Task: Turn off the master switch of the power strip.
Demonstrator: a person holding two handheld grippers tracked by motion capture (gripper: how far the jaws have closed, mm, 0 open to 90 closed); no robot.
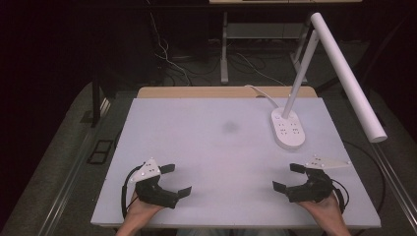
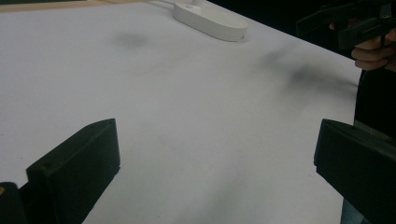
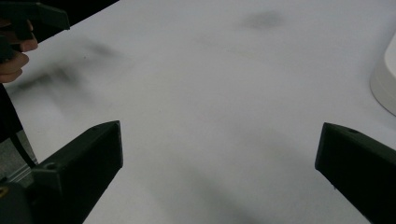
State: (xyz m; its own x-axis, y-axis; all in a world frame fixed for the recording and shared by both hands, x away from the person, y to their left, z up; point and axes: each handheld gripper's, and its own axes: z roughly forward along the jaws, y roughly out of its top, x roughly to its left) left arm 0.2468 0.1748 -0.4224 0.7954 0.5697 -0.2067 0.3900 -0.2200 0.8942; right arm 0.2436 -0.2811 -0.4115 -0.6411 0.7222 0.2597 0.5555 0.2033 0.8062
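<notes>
Both grippers rest near the white table's (image 1: 196, 128) front edge, jaws spread wide and empty: left gripper (image 1: 176, 180), right gripper (image 1: 287, 177). A white desk lamp (image 1: 288, 129) stands far right, its bar head slanting toward the near right.

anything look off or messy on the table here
Only a small dark smudge on the white table top, left of the desk lamp base. Nothing is spilled or tipped. Both the left gripper and right gripper are open, holding nothing.

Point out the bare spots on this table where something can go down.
Widest patch: table centre and far left, between left gripper, right gripper and lamp base. The far right, by that base and its cord, is tighter.
</notes>
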